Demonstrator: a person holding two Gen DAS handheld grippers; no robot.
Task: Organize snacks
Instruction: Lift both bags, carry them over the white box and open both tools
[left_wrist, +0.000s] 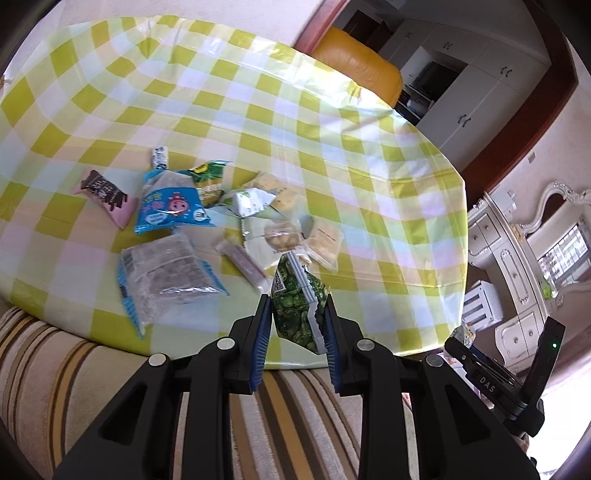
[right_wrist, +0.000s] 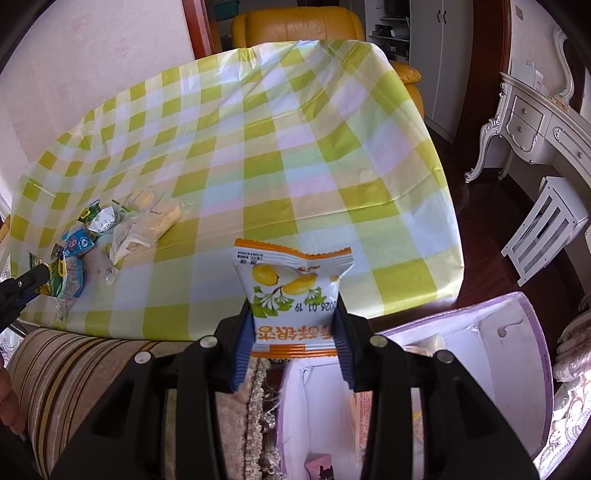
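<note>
Clamping a green snack packet (left_wrist: 300, 306), the left tongs (left_wrist: 295, 325) pinch it edge-on: dark green print, QR patch, silver crimped seam, hanging over the worktop's near edge. Right tongs (right_wrist: 295, 332) are clamped on a white packet (right_wrist: 291, 295) with orange crimped borders, yellow fruit, green leaves and a printed date, held upright above the gap between the striped sofa (right_wrist: 74, 369) and an open lilac box (right_wrist: 509, 332). Box interior white, a pink item (right_wrist: 319, 467) at its bottom. Beyond, on the worktop (left_wrist: 332, 129) with its yellow-green checked cloth, a loose pile: clear blue-edged bag (left_wrist: 166, 280), blue cartoon-pig packet (left_wrist: 170, 206), pink packet (left_wrist: 107, 197), pale cracker packs (left_wrist: 325, 240). Orange armchair (left_wrist: 354, 62) behind the worktop.
</note>
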